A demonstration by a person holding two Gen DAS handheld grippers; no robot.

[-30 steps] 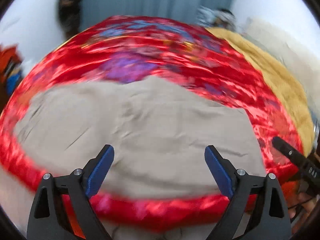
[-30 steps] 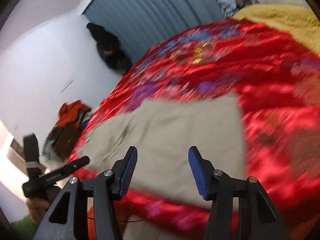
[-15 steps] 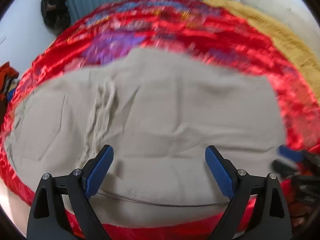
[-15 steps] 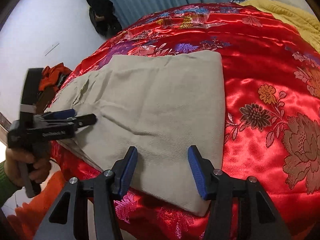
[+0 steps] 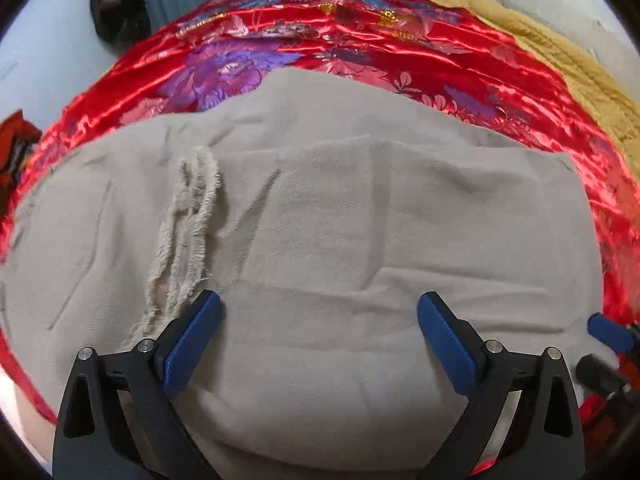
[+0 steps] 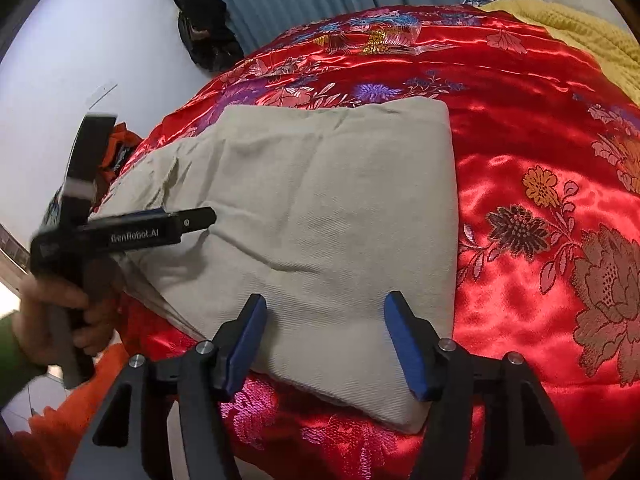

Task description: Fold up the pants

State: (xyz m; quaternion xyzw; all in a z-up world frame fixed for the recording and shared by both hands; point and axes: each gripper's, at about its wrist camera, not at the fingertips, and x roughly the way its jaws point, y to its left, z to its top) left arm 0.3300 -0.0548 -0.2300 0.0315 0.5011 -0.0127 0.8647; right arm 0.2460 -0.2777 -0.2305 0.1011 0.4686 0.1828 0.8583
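Pants [image 6: 320,208] lying folded on red bedspread [image 6: 520,128]. L tongs [image 5: 318,332] gaping wide above cloth; R tongs [image 6: 326,340] just been widening, gripping nothing.

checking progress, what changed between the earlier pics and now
Both claws have come down close over the beige pants. The right claw has just opened wider, near edge between its jaws, ungripped. The left claw stays open; the pants lie unmoved.
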